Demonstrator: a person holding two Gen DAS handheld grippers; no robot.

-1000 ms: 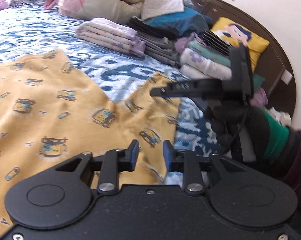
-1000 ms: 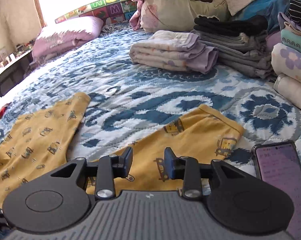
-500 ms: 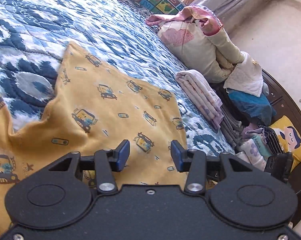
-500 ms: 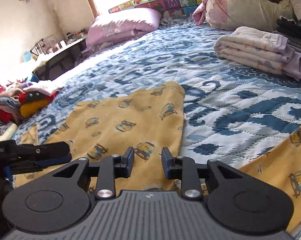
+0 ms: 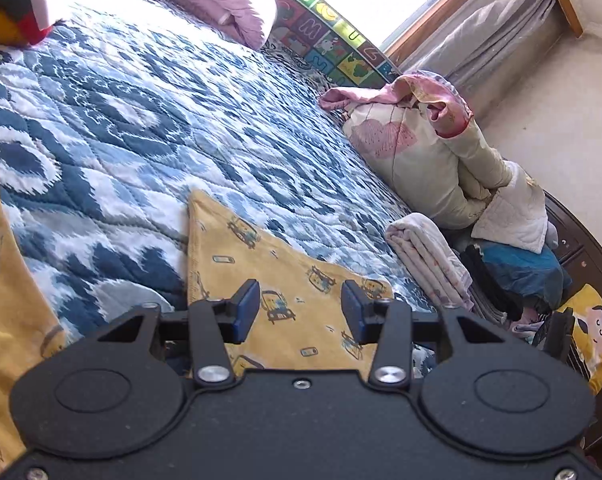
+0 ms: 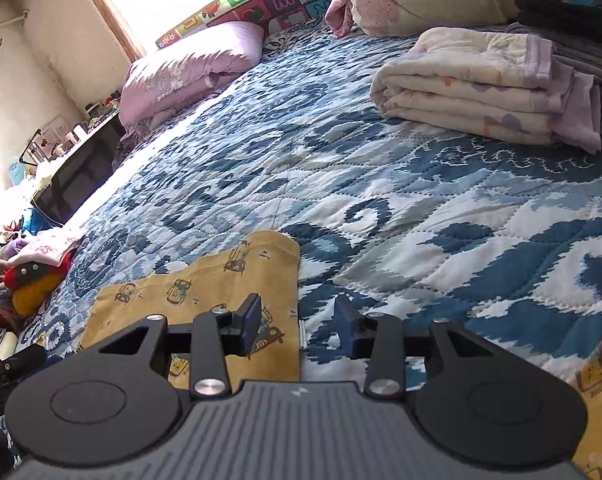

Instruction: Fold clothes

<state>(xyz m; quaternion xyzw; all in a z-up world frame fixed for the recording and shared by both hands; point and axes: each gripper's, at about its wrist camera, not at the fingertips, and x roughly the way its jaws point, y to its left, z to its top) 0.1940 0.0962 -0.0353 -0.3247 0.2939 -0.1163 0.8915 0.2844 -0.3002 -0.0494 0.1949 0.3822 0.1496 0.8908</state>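
Left wrist view shows the left tongs (image 5: 300,307) parted and empty over the soft, light yellow garment (image 5: 285,280) on the bed (image 5: 141,120), best pinched at its hem beyond the tips, while the right tongs (image 6: 297,322) are opening, empty, over its edge.

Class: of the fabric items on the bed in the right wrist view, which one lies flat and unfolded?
The yellow vehicle-print garment; the lilac-trimmed blanket is folded into layers.
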